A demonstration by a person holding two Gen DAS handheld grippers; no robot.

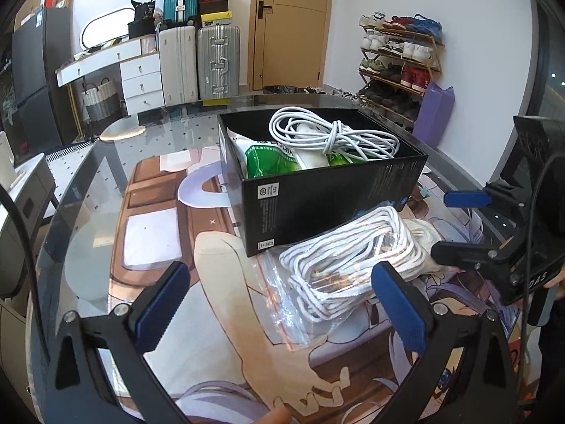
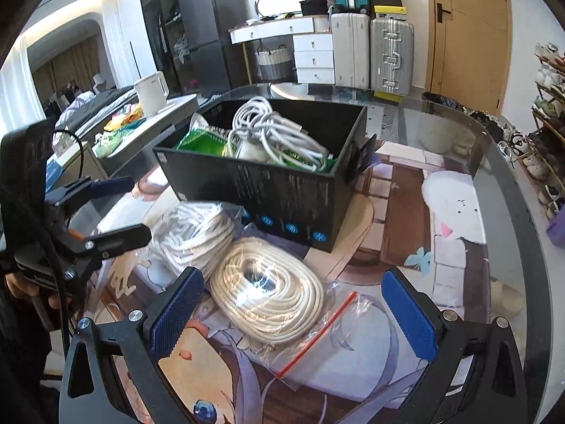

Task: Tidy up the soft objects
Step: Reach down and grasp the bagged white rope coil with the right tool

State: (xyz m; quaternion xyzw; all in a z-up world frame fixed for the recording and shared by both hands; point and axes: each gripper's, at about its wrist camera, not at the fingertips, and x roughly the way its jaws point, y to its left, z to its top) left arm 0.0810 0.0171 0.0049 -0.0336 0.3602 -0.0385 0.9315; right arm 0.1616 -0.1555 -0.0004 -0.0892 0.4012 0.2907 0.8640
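Bagged rope coil [image 2: 268, 289]: near me, outside black box [image 2: 282, 194], unpacked
Box: white cable [image 1: 332, 134], green packs [image 1: 272, 162] in
My grippers, left [image 1: 282, 304] and right [image 2: 293, 311]: wide apart, empty

Little legible. Letters "DAS" in white on the black body of the right tongs [image 1: 459, 224], seen from the left wrist view. Black box [image 1: 328, 205] carries columns of small white print and round symbol stickers, too fine to read. Green packet [image 1: 272, 162] inside it bears white characters, unreadable. Stacked shoeboxes [image 1: 213, 0] show a red logo, wording illegible.
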